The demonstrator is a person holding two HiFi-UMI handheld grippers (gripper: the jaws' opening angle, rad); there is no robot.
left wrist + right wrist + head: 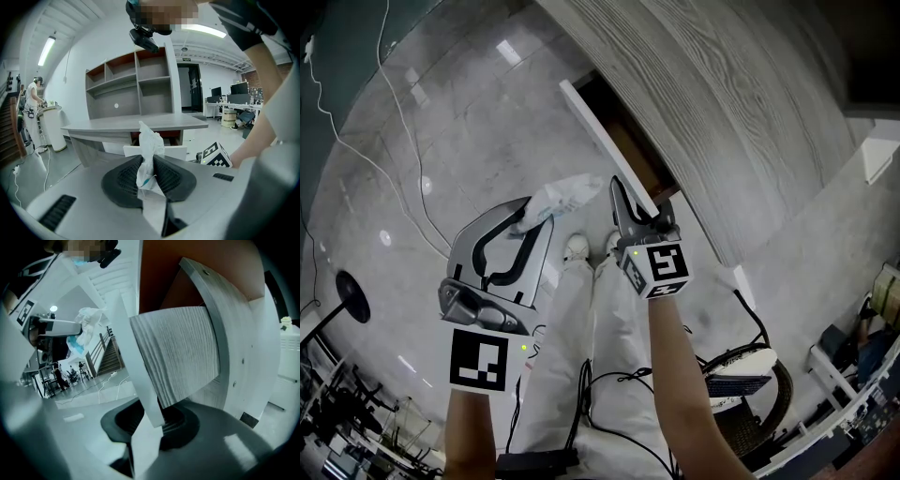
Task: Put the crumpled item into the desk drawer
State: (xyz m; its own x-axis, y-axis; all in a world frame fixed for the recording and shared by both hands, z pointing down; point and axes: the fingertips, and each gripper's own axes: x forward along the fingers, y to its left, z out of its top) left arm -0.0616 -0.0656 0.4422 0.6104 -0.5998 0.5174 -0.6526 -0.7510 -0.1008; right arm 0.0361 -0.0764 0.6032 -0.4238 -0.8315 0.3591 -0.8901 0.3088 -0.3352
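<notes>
Over grey floor [441, 122], L tongs [149, 164] pinch crumpled tissue [151, 140]; R tongs [152, 420] clamp drawer front [143, 380].

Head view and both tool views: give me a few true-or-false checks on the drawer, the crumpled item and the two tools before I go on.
1. The left tool is shut on the crumpled white item. True.
2. The right tool holds nothing. False: it is clamped on the edge of the white drawer front.
3. The drawer is fully closed. False: its front stands away from the desk, with a dark gap behind it.
4. The crumpled item already lies in the drawer. False: it is in the left tool, outside the drawer.
5. The desk top is grey with a wood grain. True.
</notes>
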